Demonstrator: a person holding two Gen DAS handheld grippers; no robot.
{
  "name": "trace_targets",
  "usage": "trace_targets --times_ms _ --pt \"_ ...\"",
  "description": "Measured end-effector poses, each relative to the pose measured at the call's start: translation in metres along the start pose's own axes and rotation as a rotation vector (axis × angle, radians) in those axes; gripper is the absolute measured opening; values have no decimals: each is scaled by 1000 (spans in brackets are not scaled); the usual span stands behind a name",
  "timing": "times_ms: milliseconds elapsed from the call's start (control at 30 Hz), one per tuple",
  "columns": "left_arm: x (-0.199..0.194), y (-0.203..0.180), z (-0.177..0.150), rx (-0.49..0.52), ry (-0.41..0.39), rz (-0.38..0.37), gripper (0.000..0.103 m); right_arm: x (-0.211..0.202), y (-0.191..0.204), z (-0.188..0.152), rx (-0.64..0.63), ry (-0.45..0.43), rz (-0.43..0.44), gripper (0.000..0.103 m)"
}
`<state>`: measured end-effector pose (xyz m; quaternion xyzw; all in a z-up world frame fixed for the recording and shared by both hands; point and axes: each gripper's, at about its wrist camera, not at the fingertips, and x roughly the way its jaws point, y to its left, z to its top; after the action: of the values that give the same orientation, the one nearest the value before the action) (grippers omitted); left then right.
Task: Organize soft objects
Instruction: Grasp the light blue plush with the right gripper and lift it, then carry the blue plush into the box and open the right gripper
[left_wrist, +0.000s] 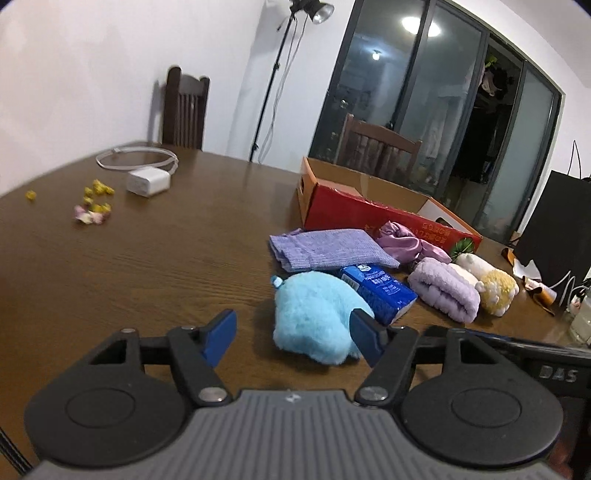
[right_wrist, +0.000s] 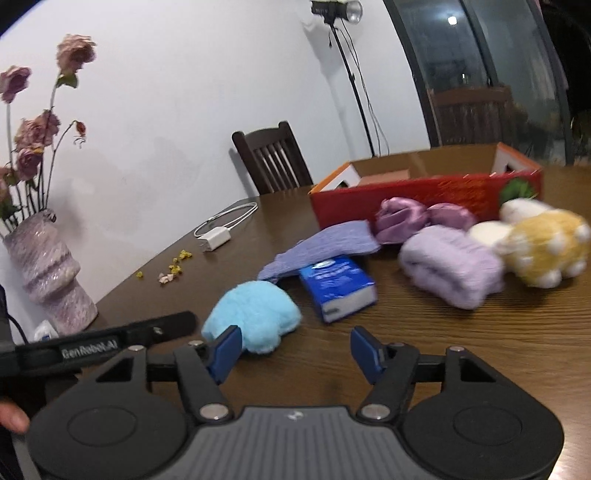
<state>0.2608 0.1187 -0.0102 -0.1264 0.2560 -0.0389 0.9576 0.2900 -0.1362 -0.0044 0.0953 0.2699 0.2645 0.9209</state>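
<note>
Both jaws released, empty. Left gripper (left_wrist: 293, 334) right behind blue plush (left_wrist: 314, 314) on tabletop (left_wrist: 166, 258); right gripper (right_wrist: 295, 352) beside it. Tissue pack (left_wrist: 378, 290), purple towel roll (left_wrist: 445, 290), yellow plush (left_wrist: 495, 290) near red box (left_wrist: 340, 210).

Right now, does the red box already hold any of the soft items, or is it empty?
Apparently empty: the red box sits open-topped, showing only bare cardboard inside in both views, though its floor is partly hidden.
</note>
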Motion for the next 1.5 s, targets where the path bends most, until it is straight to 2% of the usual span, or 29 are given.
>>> trace_targets --times_ms 200,267,333,433,567,700,833,1000,1167,1333,1500 --pt "34 20 10 -84 72 -72 49 45 -4 11 93 34 37 59" --pt "42 28 11 -129 96 -110 47 58 -6 12 120 57 57 57" --pt "45 32 10 -158 102 -156 34 66 -6 11 131 77 77 51" --pt "43 29 8 -138 95 -164 32 74 -1 8 124 99 108 39" --pt "34 24 2 -137 94 -153 30 72 3 7 110 106 95 27" --pt "14 16 -7 -151 98 -167 30 56 6 6 87 107 94 26" --pt "-13 3 -18 -147 102 -203 30 20 14 -5 29 94 90 25" --pt "-33 -27 -35 -107 124 -262 30 -34 14 -25 -16 57 41 25" --pt "-41 -58 -44 -71 130 -318 30 -80 -1 -37 3 16 -10 24" --pt "-44 -77 -46 -49 121 -342 30 -104 -12 -39 2 -15 -38 24" --pt "-37 -88 -40 -20 111 -342 30 -106 -17 -33 -10 -42 -58 24"
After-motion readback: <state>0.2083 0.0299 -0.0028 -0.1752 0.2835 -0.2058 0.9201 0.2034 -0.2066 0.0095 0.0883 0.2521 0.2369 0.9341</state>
